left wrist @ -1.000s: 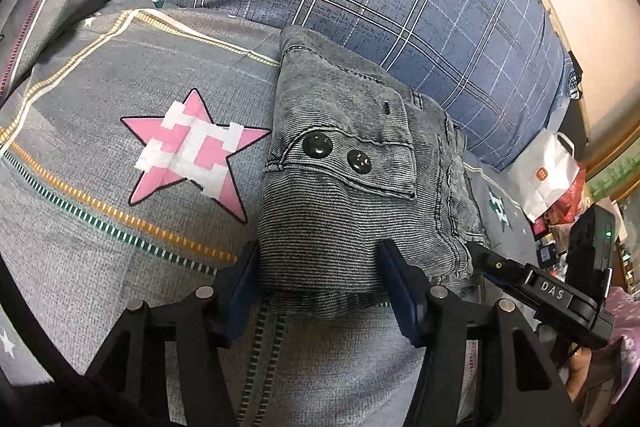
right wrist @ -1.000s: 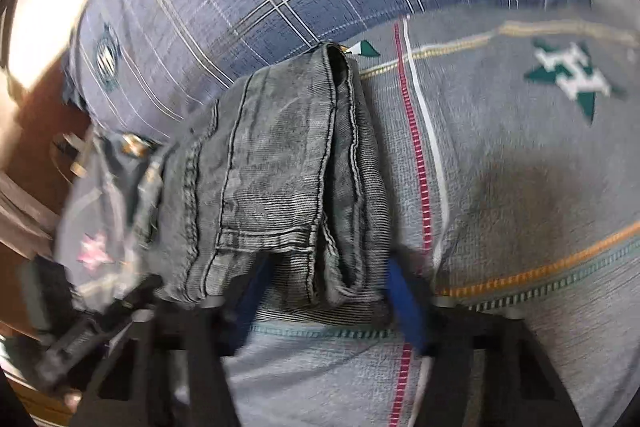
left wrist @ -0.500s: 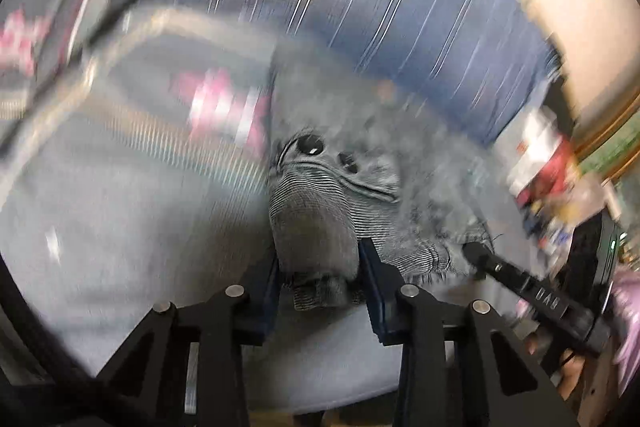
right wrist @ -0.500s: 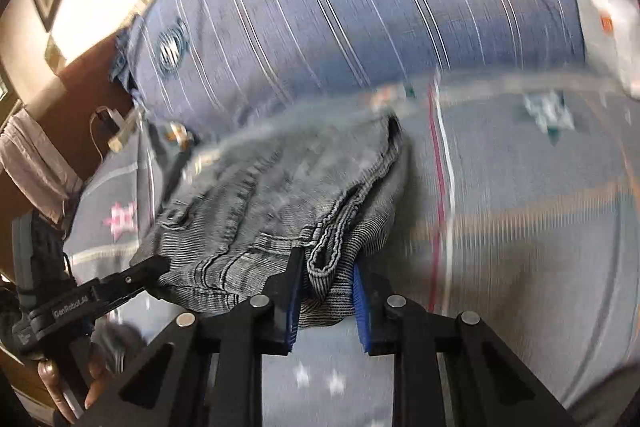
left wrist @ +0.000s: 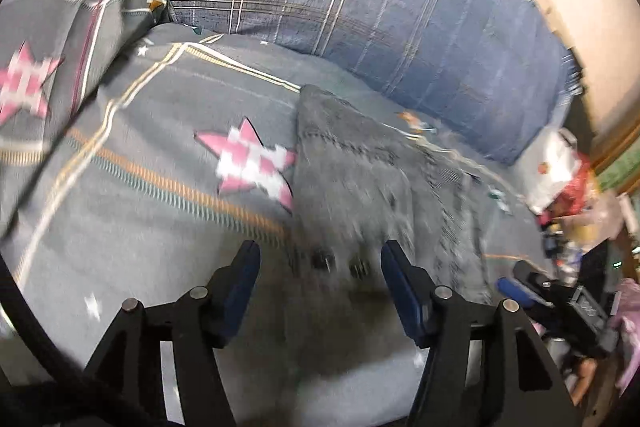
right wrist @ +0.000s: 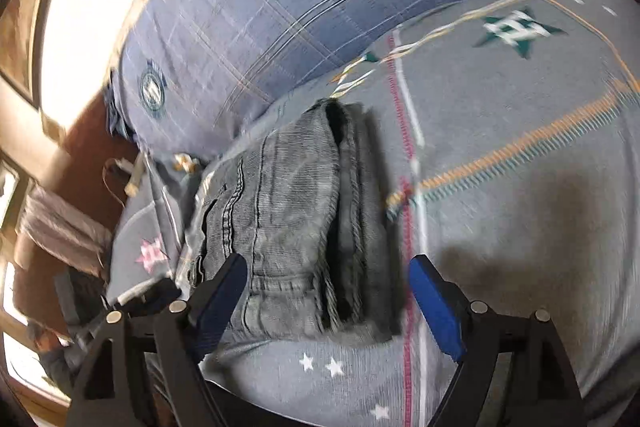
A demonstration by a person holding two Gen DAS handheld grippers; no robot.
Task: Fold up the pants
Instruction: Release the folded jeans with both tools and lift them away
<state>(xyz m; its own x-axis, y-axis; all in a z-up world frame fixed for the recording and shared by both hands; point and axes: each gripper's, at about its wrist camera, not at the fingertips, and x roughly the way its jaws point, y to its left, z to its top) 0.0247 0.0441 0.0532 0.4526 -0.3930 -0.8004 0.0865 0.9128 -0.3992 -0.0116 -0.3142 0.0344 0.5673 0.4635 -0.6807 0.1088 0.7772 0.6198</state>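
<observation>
1. The pants (right wrist: pixel 296 219) are grey ribbed denim, folded into a thick rectangular bundle; they lie on the bed cover (right wrist: pixel 520 227), just in front of the blue plaid pillow (right wrist: pixel 312 7); stacked hem edges with frayed threads face the right camera.
2. In the left view the pants (left wrist: pixel 360 187) are blurred; two dark round snaps show on a flap near their close edge, beside a pink pixelled star (left wrist: pixel 252 163) printed on the cover.
3. The left hand-held gripper (left wrist: pixel 316 267) has just been opening; its blue pads stand apart on either side of the close end of the bundle, and no pad presses on the cloth.
4. The right hand-held gripper (right wrist: pixel 324 279) has just been opening too; its jaws stand wide, the bundle's end between them; whether the left pad brushes the cloth I cannot tell.
5. The cover is soft grey cotton with orange and green dashed stripes, a red stitched line and a green star (right wrist: pixel 516 31).
</observation>
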